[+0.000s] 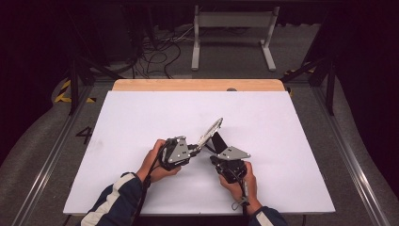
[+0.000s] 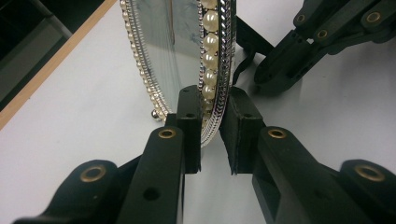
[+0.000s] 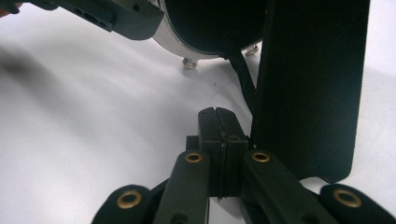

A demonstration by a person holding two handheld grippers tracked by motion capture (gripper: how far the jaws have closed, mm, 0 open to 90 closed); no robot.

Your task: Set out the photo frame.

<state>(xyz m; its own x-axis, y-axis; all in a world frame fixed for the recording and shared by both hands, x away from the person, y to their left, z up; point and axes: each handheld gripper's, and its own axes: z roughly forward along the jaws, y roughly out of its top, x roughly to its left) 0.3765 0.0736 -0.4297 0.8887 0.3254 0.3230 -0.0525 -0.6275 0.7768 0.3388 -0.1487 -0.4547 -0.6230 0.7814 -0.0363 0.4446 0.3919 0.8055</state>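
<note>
Hands come in from the bottom of the high view, and I work across from my left. On that side the left gripper [image 1: 196,149] holds the oval silver picture frame with a pearl-beaded rim [image 1: 210,132] by its lower edge. In the left gripper view its black jaws stand narrow, one pad on each face of the rim [image 2: 215,70], pressing on the metal and pearls. The frame stands tilted on the white table top [image 1: 141,117], near the middle and towards my side, its glass face turned to my left and upwards.

Just behind the frame, its black flat back stand [image 1: 218,141] slopes down to the table. In the right gripper view this stand [image 3: 308,84] rises as a dark panel just right of the jaw tips.

To the right, the right gripper [image 3: 218,122] has its jaws pressed fully together with nothing between them, the tips just beside the stand's edge; I cannot tell whether they touch it. My right hand [image 1: 242,181] grips the handle close to the near table edge.
</note>
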